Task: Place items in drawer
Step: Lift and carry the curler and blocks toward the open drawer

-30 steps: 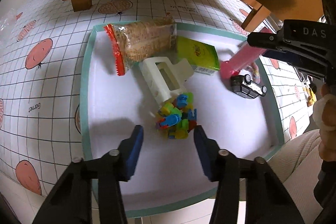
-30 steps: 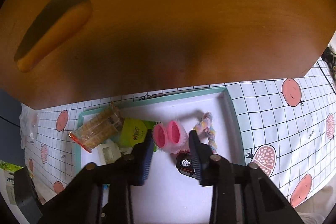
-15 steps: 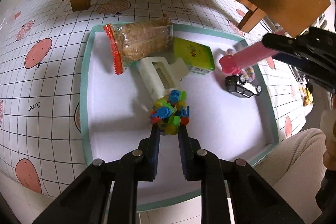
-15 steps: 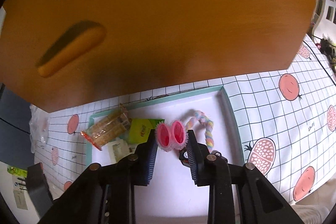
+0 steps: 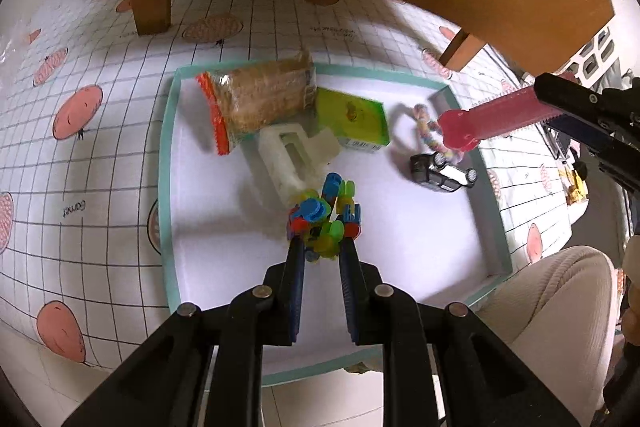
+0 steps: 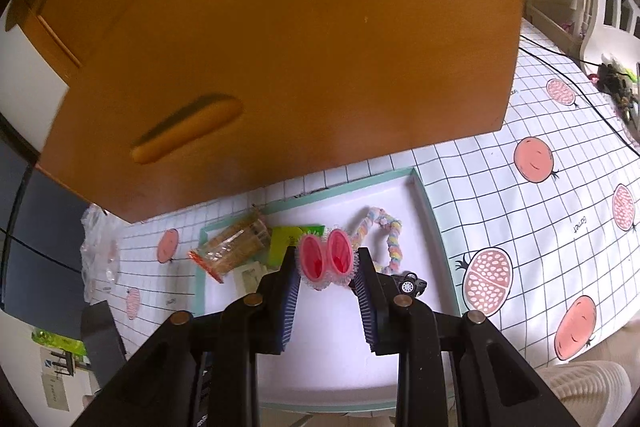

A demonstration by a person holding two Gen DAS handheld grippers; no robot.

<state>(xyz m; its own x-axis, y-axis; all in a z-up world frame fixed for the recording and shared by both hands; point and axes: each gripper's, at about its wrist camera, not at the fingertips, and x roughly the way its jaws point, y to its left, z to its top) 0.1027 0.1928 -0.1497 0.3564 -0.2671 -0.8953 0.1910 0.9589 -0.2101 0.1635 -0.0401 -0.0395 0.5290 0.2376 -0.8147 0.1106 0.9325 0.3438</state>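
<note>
So I've got a tool in each hand over the tray (image 5: 165, 163), which sits on a fruit-print mat (image 5: 80, 155) on the floor, right in front of the wooden drawer unit (image 6: 280, 47). My left tool (image 5: 321, 247) is pinched down narrow on the clump of bright plastic blocks (image 5: 322, 217), tips clamped on its near side, with the clump about mid-tray. My right tool (image 6: 327, 265) has the pink spiky toy (image 6: 326, 261) squeezed between its pads, and from the left camera you can see it (image 5: 480, 123) sticking out over the far right corner of the tray, up off the bottom. Left in the tray: a cracker pack (image 5: 260, 103) in the far left corner, a green box (image 5: 352, 123) next to it, a white plastic piece (image 5: 292, 155) touching both and running down to the blocks, a pastel rope (image 5: 426, 129) by the far right wall and a little black toy car (image 5: 442, 175) just near it. The drawer front with its handle (image 6: 188, 129) fills most of the right camera, and it looks closed from here. My knee in cream trousers (image 5: 560, 291) is just beside the tray's near right corner.
</note>
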